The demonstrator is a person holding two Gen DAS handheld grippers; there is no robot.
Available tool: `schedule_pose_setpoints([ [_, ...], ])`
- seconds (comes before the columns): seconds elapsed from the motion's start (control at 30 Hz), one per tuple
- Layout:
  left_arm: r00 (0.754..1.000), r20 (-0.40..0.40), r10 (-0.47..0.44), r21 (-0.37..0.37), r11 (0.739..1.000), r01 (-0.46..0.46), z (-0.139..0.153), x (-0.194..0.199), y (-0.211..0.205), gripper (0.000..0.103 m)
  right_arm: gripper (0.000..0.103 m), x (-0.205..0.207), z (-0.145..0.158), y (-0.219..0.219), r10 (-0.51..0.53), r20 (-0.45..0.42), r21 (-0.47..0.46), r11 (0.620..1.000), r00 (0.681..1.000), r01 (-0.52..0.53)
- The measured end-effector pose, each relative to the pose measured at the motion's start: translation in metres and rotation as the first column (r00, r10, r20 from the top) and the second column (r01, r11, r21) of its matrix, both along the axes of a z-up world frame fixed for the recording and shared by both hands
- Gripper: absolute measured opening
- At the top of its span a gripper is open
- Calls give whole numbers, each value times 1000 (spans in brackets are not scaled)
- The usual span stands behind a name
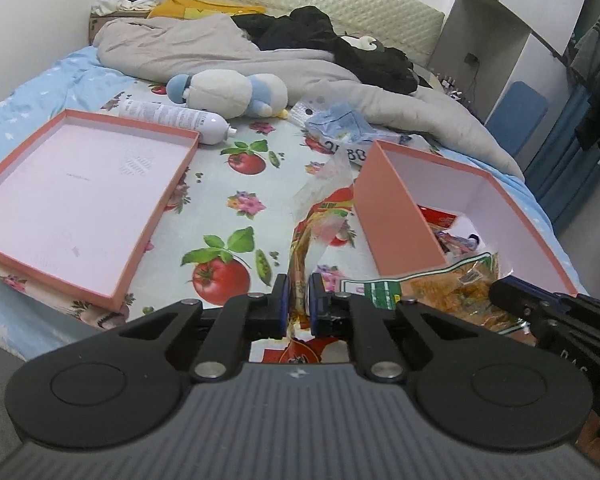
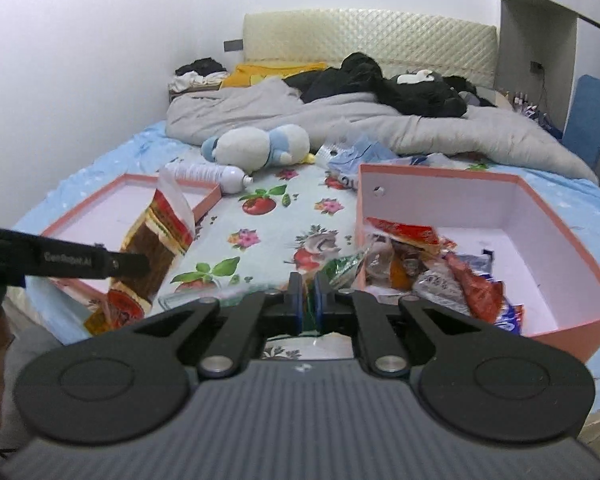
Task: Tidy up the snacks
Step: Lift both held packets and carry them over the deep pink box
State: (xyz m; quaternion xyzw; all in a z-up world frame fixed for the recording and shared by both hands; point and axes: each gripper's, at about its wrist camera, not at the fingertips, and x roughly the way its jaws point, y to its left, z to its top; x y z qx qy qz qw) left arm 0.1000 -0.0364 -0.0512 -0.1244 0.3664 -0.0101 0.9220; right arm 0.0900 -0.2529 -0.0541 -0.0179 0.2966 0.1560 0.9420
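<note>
My left gripper (image 1: 299, 304) is shut on a red and yellow snack bag (image 1: 320, 232) and holds it upright above the bed; the bag also shows at the left of the right wrist view (image 2: 156, 248). My right gripper (image 2: 308, 300) is shut on a green and orange snack bag (image 1: 452, 284), whose green end shows between the fingers (image 2: 342, 266), at the near left corner of the pink box (image 2: 560, 240). Several snack packets (image 2: 440, 272) lie inside the box.
The pink box lid (image 1: 80, 192) lies open side up on the left of the bed. A white bottle (image 1: 176, 118), a plush toy (image 1: 228, 92), a blue packet (image 1: 340, 124) and a grey duvet (image 1: 260, 56) lie further back on the floral sheet (image 1: 228, 208).
</note>
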Motion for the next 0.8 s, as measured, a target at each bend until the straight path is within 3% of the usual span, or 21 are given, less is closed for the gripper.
schedule_pose_setpoints([
  [0.4, 992, 31, -121, -39, 992, 122, 21, 0, -56, 11, 7, -19, 29, -42, -85, 73, -38, 995, 994, 88],
  [0.63, 972, 46, -231, -41, 972, 233, 32, 36, -104, 12, 6, -4, 44, -75, -164, 132, -72, 982, 978, 174],
  [0.8, 954, 47, -297, -37, 953, 299, 39, 72, -134, 12, 6, 21, 40, -102, -228, 130, -76, 968, 965, 239],
])
